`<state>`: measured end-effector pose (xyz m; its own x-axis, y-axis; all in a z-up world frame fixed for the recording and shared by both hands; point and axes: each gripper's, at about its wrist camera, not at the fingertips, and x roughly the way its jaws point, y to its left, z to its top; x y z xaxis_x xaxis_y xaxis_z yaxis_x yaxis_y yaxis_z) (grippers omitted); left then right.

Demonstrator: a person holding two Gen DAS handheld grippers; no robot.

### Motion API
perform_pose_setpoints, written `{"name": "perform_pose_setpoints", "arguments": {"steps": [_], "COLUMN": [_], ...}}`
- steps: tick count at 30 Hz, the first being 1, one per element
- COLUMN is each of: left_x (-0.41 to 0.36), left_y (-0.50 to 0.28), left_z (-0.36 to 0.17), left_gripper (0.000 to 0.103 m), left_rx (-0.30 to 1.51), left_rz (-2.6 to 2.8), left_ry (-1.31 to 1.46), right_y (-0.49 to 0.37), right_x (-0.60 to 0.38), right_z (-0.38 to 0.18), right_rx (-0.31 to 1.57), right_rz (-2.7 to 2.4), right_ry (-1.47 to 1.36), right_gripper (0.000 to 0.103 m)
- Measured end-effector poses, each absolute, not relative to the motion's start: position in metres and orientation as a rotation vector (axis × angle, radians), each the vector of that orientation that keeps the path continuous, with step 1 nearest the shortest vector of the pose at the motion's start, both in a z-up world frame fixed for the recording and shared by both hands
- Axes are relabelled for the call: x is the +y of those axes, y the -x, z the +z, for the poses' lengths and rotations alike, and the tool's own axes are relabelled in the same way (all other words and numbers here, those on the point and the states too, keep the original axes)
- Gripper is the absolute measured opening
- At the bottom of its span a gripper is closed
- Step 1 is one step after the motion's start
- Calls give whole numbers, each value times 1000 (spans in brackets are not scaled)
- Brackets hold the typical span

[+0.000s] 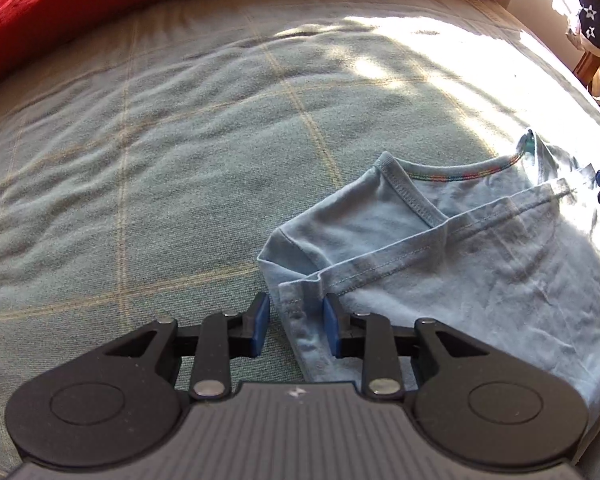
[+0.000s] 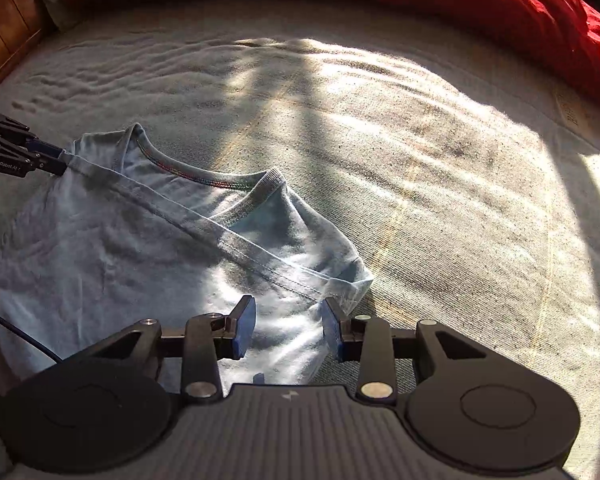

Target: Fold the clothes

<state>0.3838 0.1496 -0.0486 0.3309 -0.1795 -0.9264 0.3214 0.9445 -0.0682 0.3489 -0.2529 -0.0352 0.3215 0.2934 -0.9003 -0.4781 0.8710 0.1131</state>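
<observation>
A small pale-blue cotton T-shirt with rainbow stitching at the neck lies on the grey-green checked blanket of a bed, its bottom hem already brought up across the chest so that it sits doubled just below the collar. A red quilt bunches along the far side.

The left gripper hangs with its blue pads parted, one hem corner between them but not pinched. The right gripper is likewise spread wide over the opposite hem corner, holding nothing.

Whether they are about to take those corners or have just let them go, I cannot tell. Either way, a good fold here wants the hem running straight and parallel to the shoulders, both corners level, and the wrinkled sunlit middle smoothed flat.
</observation>
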Motion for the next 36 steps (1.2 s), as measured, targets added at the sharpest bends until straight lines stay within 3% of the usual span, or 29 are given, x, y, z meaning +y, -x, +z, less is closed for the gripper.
{"name": "perform_pose_setpoints", "arguments": {"steps": [12, 14, 16, 19, 36], "left_x": [155, 155, 154, 150, 145], "left_y": [-387, -386, -385, -383, -392], "left_z": [-47, -47, -47, -42, -24], "left_gripper": [25, 24, 15, 7, 7], "left_rx": [1192, 1193, 1190, 1168, 1096], "left_rz": [-352, -360, -369, -386, -356], "left_ry": [-84, -89, -99, -129, -184], "right_y": [-358, -358, -359, -358, -363], "right_x": [-275, -275, -275, -271, -270], "right_z": [-42, -44, -45, -45, -32], "right_rx": [1160, 1169, 1174, 1173, 1111], "right_rz": [400, 414, 425, 434, 421], "right_ry": [49, 31, 25, 41, 78], "right_gripper": [40, 30, 10, 2, 1]}}
